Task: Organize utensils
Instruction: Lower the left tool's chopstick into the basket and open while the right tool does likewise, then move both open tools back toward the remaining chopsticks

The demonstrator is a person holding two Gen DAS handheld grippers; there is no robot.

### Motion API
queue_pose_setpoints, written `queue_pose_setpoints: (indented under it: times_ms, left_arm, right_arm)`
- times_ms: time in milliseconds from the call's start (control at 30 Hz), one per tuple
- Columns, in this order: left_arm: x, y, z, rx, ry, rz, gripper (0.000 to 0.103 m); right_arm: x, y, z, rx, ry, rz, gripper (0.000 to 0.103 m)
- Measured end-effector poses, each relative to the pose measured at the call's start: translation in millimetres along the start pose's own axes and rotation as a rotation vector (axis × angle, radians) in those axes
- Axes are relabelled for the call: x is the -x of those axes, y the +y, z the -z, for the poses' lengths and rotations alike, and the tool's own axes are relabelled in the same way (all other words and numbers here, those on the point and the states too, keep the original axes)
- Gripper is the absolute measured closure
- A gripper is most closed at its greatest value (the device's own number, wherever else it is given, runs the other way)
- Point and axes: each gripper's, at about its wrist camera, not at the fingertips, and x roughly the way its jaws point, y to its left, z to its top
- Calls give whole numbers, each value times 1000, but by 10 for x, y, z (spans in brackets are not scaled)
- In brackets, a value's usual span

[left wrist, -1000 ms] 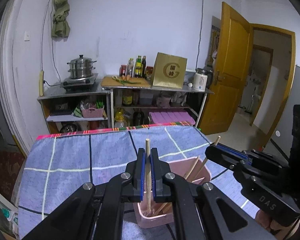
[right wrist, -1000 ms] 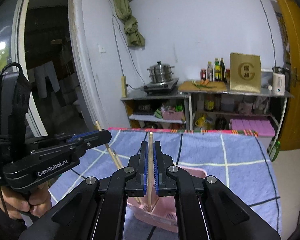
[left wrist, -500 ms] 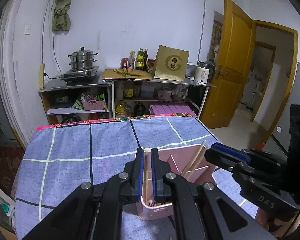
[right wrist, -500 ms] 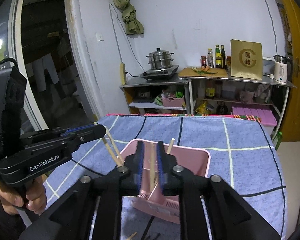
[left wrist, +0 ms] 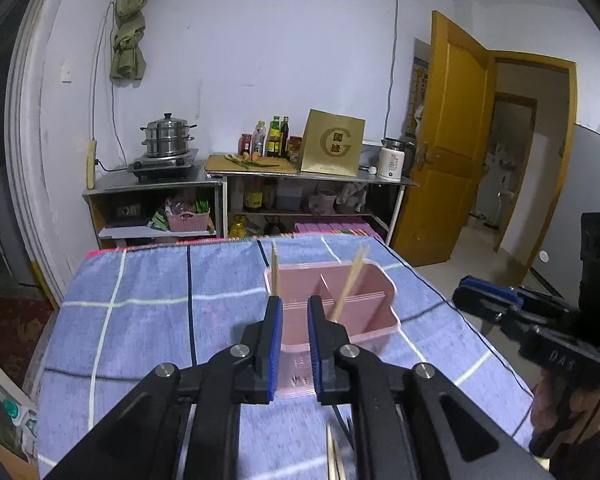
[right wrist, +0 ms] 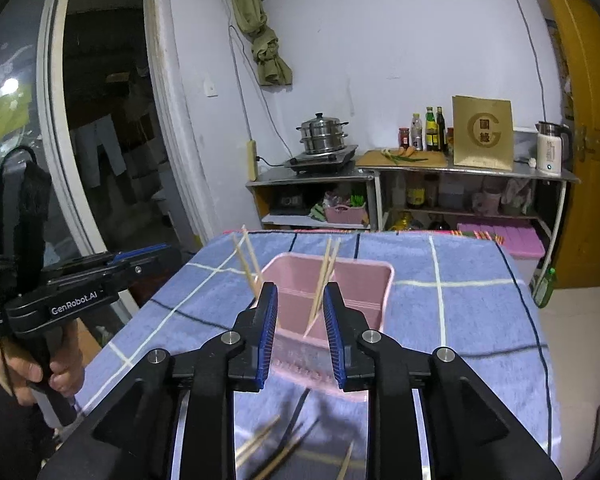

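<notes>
A pink divided utensil holder [left wrist: 364, 300] [right wrist: 364, 280] stands on the blue checked cloth. Wooden chopsticks stand in its compartments: one at the left [left wrist: 275, 270], others in the middle [left wrist: 350, 284]; in the right wrist view they show at the left [right wrist: 249, 260] and in the middle [right wrist: 325, 276]. My left gripper [left wrist: 294, 312] is open and empty, just behind the holder. My right gripper [right wrist: 300, 300] is open and empty, also just behind it. Loose chopsticks [right wrist: 276, 448] [left wrist: 334, 456] lie blurred on the cloth under the grippers.
The table's blue cloth [left wrist: 140, 320] drops off at the right edge and the far edge. Behind stand metal shelves with a steamer pot [left wrist: 167, 134], bottles [left wrist: 274, 136], a gold box [left wrist: 332, 148] and a kettle [left wrist: 392, 164]. A yellow door [left wrist: 456, 136] is open at the right.
Both grippers opened and let go of their chopsticks, which now stand in the holder. Both grippers pulled back and up from the holder.
</notes>
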Motion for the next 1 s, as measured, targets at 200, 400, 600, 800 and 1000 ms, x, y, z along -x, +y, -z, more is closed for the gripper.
queue_pose_setpoints:
  times_ms: [200,400,600,800,1000]
  left_arm:
    - [120,-121,482,-28,51,26,91]
    - [87,-194,956,-38,125,42,91]
    - [-61,-238,1293,-36,203,53,91]
    - [-297,-217,1509,-21,282,54,91]
    - [-519,-246,1645,-34,350,60,91]
  right_arm:
    - [233,-77,410,-18,48,33,79]
    - [341,-129,763,-27,98,47,79]
    - [317,-93,1011,-25,148,39,79]
    - [189,-65,1166,-19,199,39,79]
    - [22,-97,1257,-17,257,63,79]
